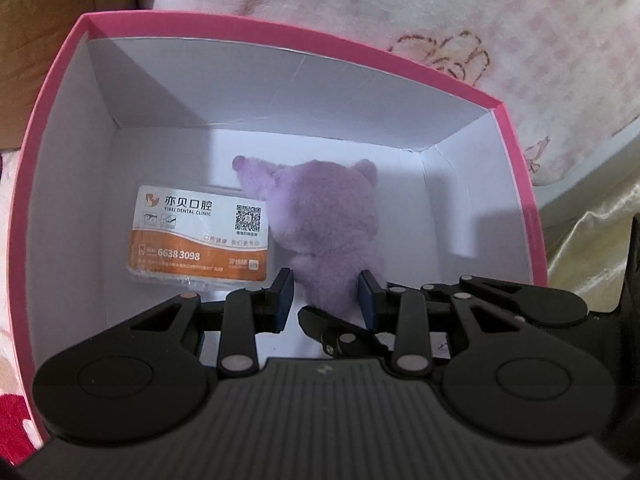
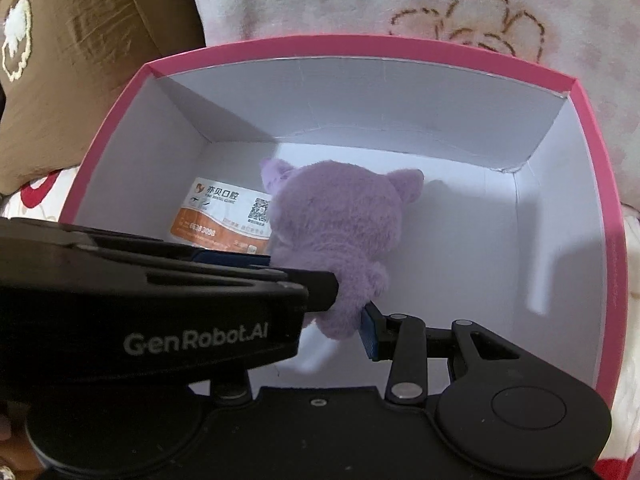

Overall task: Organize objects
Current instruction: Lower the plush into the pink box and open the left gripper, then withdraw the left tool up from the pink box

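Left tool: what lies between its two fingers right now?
The purple plush toy's lower end sits between the left tool's fingers, inside the pink box; the left wrist view shows it.

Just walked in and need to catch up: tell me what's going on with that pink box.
A person with a handheld gripper in each hand is packing things into the pink box. The left gripper has its fingers either side of the bottom of a purple plush toy down inside the box, pads close to its fur. A dental clinic packet already lies on the box floor beside the toy. The right gripper's fingers also flank the toy's lower end.
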Demonstrator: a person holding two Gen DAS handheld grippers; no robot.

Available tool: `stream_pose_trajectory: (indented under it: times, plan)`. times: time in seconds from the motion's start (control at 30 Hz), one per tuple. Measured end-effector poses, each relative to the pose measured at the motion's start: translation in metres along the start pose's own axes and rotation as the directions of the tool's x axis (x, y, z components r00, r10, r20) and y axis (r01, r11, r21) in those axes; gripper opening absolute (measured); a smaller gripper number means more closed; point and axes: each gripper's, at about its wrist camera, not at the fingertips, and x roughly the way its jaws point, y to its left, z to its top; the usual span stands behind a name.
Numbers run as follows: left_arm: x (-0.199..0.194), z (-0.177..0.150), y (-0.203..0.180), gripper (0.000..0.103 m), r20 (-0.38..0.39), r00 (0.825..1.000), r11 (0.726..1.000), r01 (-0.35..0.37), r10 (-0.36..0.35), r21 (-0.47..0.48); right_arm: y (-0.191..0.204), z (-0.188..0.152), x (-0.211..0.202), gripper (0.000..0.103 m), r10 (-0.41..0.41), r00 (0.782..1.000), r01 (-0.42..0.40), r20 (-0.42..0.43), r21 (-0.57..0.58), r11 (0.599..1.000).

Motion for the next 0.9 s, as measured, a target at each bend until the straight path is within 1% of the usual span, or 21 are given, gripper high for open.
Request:
stream_pose_trajectory:
  times: [0.03, 0.1, 0.13, 0.2, 0.23, 0.33, 0.47, 0.67, 0.8, 0.87, 0.9]
  plan:
    - [-0.001, 0.000, 0.001, 0.033, 0.004, 1.000, 1.000, -0.007, 0.007, 0.000, -0.001, -0.001, 0.000, 0.048, 0.018, 1.000, -0.018, 0.000, 0.000, 1.000]
    - [-0.003, -0.003, 0.002, 0.033, 0.017, 0.999, 0.999, -0.035, 0.035, 0.009, -0.002, -0.003, -0.004, 0.052, 0.051, 0.998, -0.050, 0.022, -0.023, 0.998]
    - [-0.004, -0.003, 0.001, 0.035, 0.022, 0.999, 0.999, -0.048, 0.048, 0.021, -0.002, -0.006, -0.009, 0.053, 0.049, 0.998, -0.048, 0.039, -0.040, 0.998]
    - [-0.009, -0.004, -0.001, 0.036, 0.035, 0.996, 0.995, -0.089, 0.087, 0.043, -0.001, -0.011, -0.019, 0.058, 0.045, 0.996, -0.040, 0.075, -0.074, 0.996]
    - [-0.012, -0.005, -0.002, 0.037, 0.044, 0.995, 0.994, -0.094, 0.092, 0.050, 0.000, -0.013, -0.025, 0.059, 0.045, 0.995, -0.038, 0.087, -0.085, 0.996]
    - [-0.027, -0.009, -0.004, 0.041, 0.066, 0.995, 0.994, -0.084, 0.079, 0.073, 0.000, -0.021, -0.047, 0.059, 0.053, 0.990, -0.038, 0.133, -0.116, 0.992]
    - [-0.050, -0.018, -0.010, 0.043, 0.069, 0.994, 0.989, -0.090, 0.082, 0.116, -0.004, -0.036, -0.086, 0.059, 0.073, 0.981, -0.050, 0.178, -0.129, 0.990]
    - [-0.097, -0.034, -0.025, 0.047, 0.078, 0.995, 0.983, -0.072, 0.059, 0.172, 0.001, -0.057, -0.138, 0.060, 0.080, 0.968, -0.045, 0.239, -0.147, 0.988]
    - [-0.128, -0.048, -0.040, 0.051, 0.073, 0.996, 0.974, -0.068, 0.053, 0.216, 0.007, -0.072, -0.166, 0.063, 0.059, 0.960, -0.014, 0.273, -0.165, 0.986]
    - [-0.140, -0.058, -0.050, 0.052, 0.067, 0.995, 0.963, -0.087, 0.072, 0.257, 0.009, -0.080, -0.178, 0.066, 0.031, 0.962, 0.014, 0.272, -0.164, 0.986]
    - [-0.145, -0.063, -0.056, 0.052, 0.076, 0.993, 0.956, -0.106, 0.088, 0.275, 0.009, -0.083, -0.181, 0.066, 0.017, 0.965, 0.026, 0.262, -0.160, 0.987]
